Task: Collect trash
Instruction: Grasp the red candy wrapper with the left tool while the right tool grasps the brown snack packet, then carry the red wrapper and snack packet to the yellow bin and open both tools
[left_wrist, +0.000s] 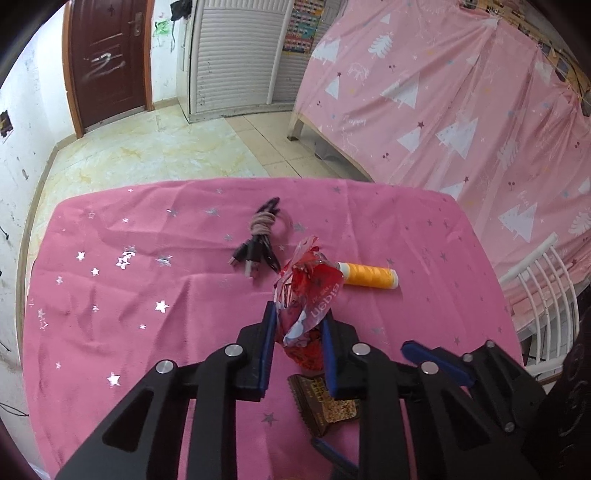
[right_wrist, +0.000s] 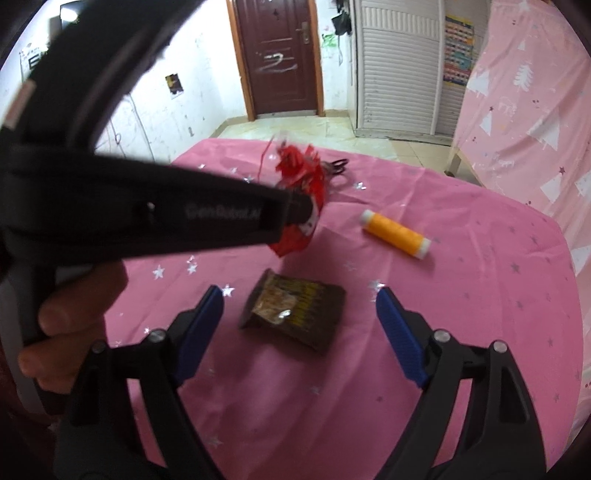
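Above pink tablecloth (left_wrist: 110, 295): left tool (left_wrist: 299, 325) clamps red wrapper (left_wrist: 310, 295), angled down.

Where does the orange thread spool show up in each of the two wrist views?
Left wrist view: thread spool lies right of centre, just right of the red wrapper.
Right wrist view: spool lies upper right of centre, beyond the brown packet.
Shared landmark: the brown door.

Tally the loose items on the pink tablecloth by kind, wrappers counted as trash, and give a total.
Trash wrappers: 2, the red wrapper clamped in the left gripper and the brown wrapper lying flat ahead of the open right gripper
Thread spools: 1, orange spool
Cables: 1, bundled cable
Total: 4
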